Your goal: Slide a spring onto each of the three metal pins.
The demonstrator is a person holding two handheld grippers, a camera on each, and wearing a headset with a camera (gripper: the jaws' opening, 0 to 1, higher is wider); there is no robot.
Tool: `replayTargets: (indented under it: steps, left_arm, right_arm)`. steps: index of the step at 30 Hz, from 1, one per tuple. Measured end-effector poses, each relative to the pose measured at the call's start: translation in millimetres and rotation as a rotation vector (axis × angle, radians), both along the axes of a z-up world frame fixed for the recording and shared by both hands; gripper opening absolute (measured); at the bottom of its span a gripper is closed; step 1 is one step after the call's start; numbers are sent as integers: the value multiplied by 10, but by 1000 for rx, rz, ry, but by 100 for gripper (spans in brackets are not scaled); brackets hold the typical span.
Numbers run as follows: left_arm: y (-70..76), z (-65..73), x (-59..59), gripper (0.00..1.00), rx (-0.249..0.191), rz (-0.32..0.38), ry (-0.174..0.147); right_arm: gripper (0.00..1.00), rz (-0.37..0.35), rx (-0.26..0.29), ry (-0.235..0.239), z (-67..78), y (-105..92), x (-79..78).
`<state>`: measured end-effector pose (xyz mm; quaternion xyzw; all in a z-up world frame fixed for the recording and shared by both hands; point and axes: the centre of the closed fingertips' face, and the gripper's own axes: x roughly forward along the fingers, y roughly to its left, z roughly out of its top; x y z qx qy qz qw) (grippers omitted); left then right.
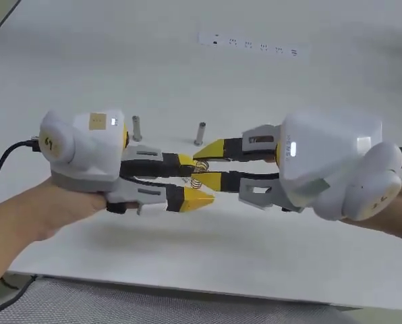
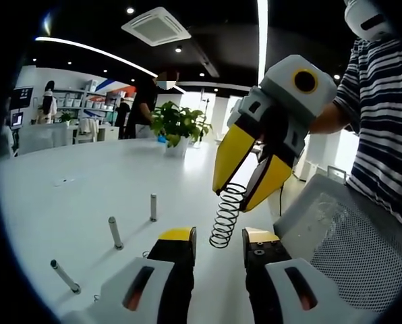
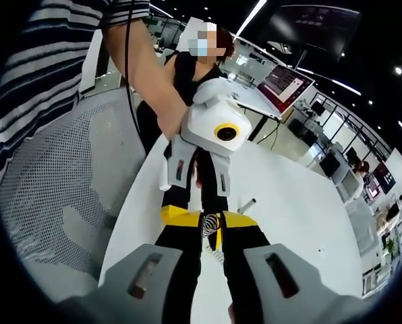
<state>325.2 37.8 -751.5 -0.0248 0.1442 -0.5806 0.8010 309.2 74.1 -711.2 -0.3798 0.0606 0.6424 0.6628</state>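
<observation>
The right gripper (image 3: 210, 217) has its yellow-tipped jaws drawn in narrow on the spring (image 3: 212, 233), which sits between the two tips and fills the gap, touching both. In the left gripper view the spring hangs out of those jaws by one end. Its free end reaches down to the left gripper (image 2: 218, 236) and ends in the gap between that gripper's two tips. The left gripper's jaws stand apart with a moderate gap, wider than the coil, and I cannot tell whether either tip touches the spring. The two grippers face each other tip to tip in the air over the near part of the white table (image 1: 268, 243). The left one is held in a hand (image 1: 46, 209) at the left of the head view and the right one comes in from the right, with the spring just where their tips meet. The three metal pins stand upright on the table beyond the grippers, well apart from the spring. In the left gripper view the far pin (image 2: 153, 207), the middle pin (image 2: 115, 231) and the near pin (image 2: 65, 275) run in a loose row to the left of the jaws, each with its shaft bare. A power strip (image 1: 255, 46) lies at the far side of the table.
</observation>
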Motion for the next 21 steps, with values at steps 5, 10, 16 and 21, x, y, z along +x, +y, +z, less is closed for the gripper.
replayTargets:
  steps: [5,10,16,21]
  left_arm:
    - [63,-24,30,31,8,23,-4]
    - [169,-77,42,36,31,52,-5]
    - [357,-125,109,46,59,112,-8]
    - [585,-244,155,53,119,161,-12]
  right_arm:
    - [12,-5,-8,-4,-11,-25,39]
    - [12,-22,-2,-6,2,-50,104]
    - [12,-43,-4,-3,-10,-90,168]
    - [12,-52,-8,-2,-28,-129,174]
